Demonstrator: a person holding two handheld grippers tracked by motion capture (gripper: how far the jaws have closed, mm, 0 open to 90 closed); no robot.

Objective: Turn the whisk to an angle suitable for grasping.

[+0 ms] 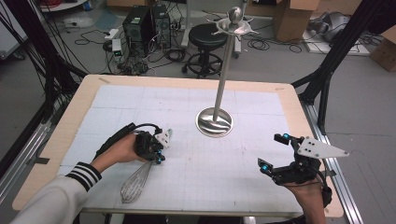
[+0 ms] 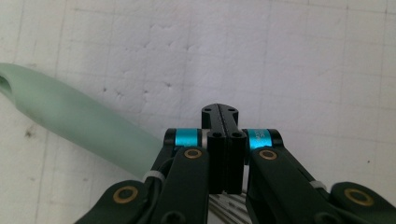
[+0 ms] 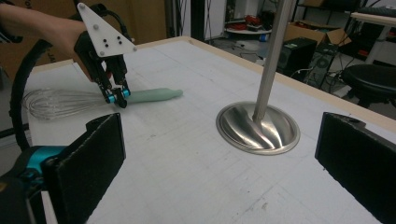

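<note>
A wire whisk (image 1: pixel 135 184) lies on the white grid mat at the front left, its pale green handle (image 2: pixel 79 119) pointing away from the wire head (image 3: pixel 60 103). My left gripper (image 1: pixel 156 156) points down at the whisk's neck, where the wires meet the handle (image 3: pixel 154 95). Its jaws are shut flat against each other (image 2: pixel 219 112), and the handle passes beside them, not between the pads. My right gripper (image 1: pixel 271 150) hovers at the front right with its jaws wide open (image 3: pixel 222 140) and nothing between them.
A tall metal stand rises from a round base (image 1: pixel 214 122) at the mat's middle, with a ring of hooks at its top (image 1: pixel 235 23). Beyond the table's far edge (image 1: pixel 187 80) stand a black stool (image 1: pixel 205 39), computers (image 1: pixel 140 23) and cardboard boxes (image 1: pixel 292 16).
</note>
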